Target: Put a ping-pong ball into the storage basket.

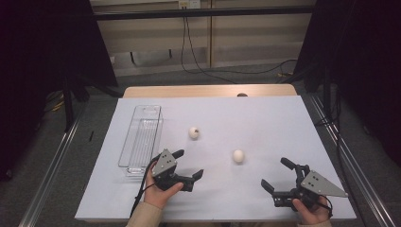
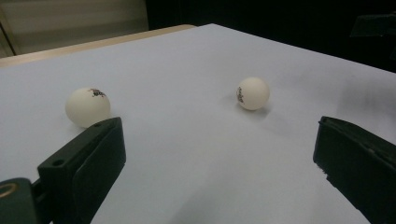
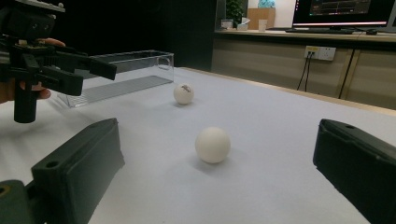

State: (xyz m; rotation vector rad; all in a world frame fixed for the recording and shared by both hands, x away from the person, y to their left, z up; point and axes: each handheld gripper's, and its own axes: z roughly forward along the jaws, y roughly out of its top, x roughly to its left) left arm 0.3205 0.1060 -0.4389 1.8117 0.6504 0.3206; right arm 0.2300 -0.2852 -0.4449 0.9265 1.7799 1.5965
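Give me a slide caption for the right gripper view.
Open right tool faces a white ball; a second ball and clear tray lie beyond.

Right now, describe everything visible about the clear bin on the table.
The clear bin is a long, narrow, open-topped tray of transparent plastic with straight walls and a round hole in one end wall. It looks empty. It lies flat on the white table cover along its left side, lengthwise away from the person, with nothing touching it.
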